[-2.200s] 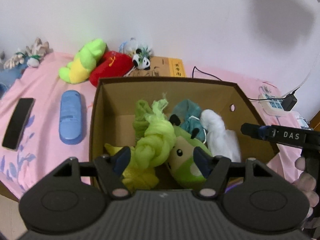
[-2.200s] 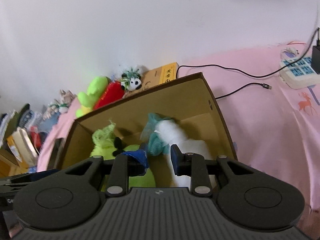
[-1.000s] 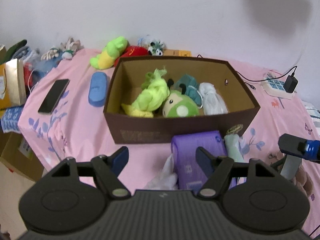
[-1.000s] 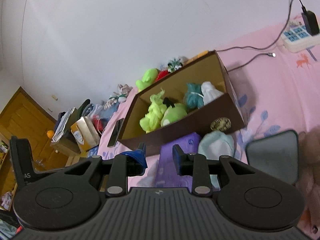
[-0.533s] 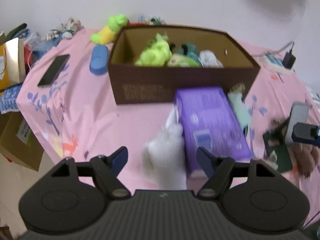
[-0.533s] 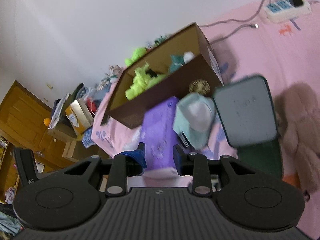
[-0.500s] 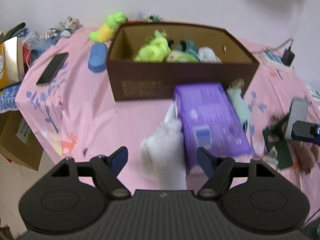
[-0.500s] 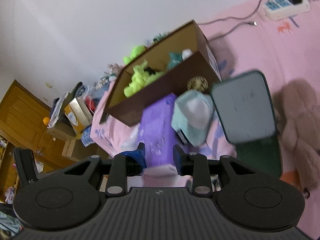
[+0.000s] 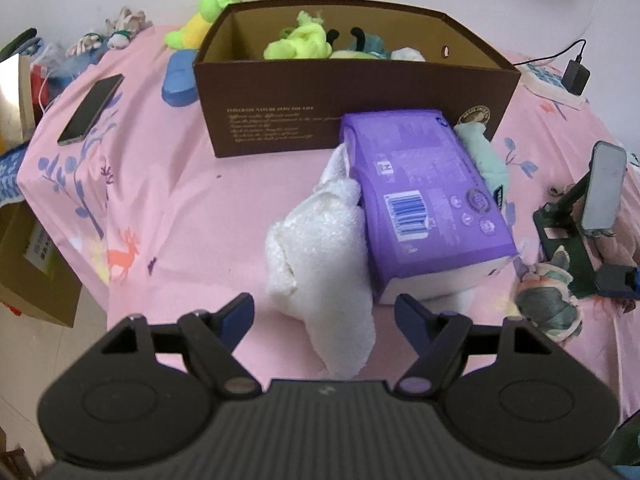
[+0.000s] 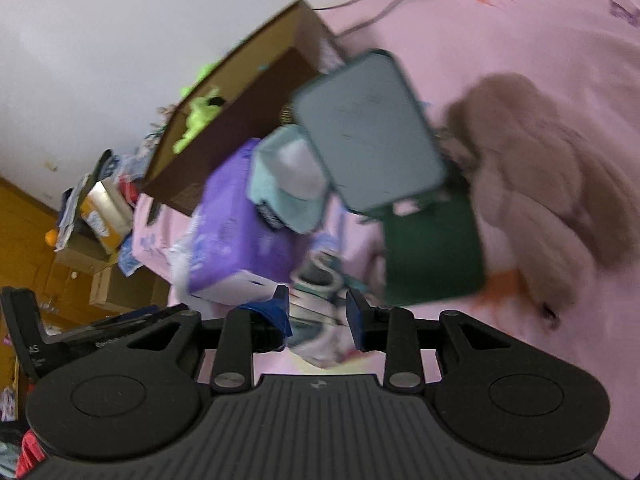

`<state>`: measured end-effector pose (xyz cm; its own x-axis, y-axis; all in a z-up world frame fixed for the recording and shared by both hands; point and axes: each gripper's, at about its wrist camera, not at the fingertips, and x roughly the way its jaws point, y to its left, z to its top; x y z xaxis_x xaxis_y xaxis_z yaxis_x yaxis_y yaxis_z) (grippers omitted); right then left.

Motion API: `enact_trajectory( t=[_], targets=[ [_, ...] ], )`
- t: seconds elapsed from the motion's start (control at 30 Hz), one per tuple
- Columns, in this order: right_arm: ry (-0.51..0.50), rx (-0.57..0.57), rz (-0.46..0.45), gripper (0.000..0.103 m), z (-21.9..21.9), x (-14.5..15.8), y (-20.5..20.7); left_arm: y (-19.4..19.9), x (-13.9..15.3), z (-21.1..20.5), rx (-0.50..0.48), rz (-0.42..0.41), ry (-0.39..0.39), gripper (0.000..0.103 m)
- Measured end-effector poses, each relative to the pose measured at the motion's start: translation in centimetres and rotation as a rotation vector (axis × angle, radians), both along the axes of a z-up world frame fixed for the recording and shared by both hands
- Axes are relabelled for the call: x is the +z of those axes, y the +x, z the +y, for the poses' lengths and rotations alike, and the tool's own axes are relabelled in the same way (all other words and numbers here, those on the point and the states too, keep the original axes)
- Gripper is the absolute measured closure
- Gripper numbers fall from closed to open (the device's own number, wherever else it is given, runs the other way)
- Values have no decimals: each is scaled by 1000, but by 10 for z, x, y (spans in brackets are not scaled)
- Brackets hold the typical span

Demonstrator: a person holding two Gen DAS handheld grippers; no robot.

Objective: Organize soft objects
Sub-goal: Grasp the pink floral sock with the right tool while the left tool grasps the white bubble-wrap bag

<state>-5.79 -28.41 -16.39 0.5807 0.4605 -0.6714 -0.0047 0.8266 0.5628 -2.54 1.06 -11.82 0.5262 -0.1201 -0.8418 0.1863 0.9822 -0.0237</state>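
A brown cardboard box (image 9: 352, 92) on the pink bed holds a lime-green cloth (image 9: 298, 42) and other soft toys. In front of it lie a white fluffy cloth (image 9: 320, 248), a purple pack (image 9: 424, 192) and a mint soft toy (image 9: 482, 156). My left gripper (image 9: 324, 312) is open, its fingers either side of the white cloth's near end. My right gripper (image 10: 316, 312) is open around a small grey-green plush (image 10: 316, 280), which also shows in the left wrist view (image 9: 548, 304). Whether it touches the plush I cannot tell. A brown teddy (image 10: 540, 176) lies to the right.
A phone on a dark green stand (image 9: 600, 192) stands at the right, also in the right wrist view (image 10: 368, 128). A black phone (image 9: 90, 110), a blue case (image 9: 178, 80) and a green-yellow plush (image 9: 200, 20) lie left of the box. A power strip (image 9: 552, 80) is far right. The bed edge drops off at the left.
Both grippers have pulled back from the box and come down low over the bed. The left now frames the white cloth; the right has closed in on the small plush.
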Motion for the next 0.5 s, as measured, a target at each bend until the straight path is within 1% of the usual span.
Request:
enact_trajectory(
  t=[0.1, 0.2, 0.27, 0.37, 0.5],
  targets=[
    [-1, -29, 29, 87, -10, -7, -3, 4, -4, 0, -3, 5, 17, 26],
    [62, -32, 78, 86, -15, -17, -1, 7, -8, -1, -16, 14, 18, 26],
    [82, -37, 87, 86, -14, -22, 1, 8, -11, -4, -26, 14, 22, 25],
    [69, -30, 105, 85, -8, -27, 6, 12, -15, -6, -30, 15, 32, 25],
    [83, -32, 108, 83, -5, -31, 10, 17, -17, -4, -28, 18, 24, 25]
  ],
)
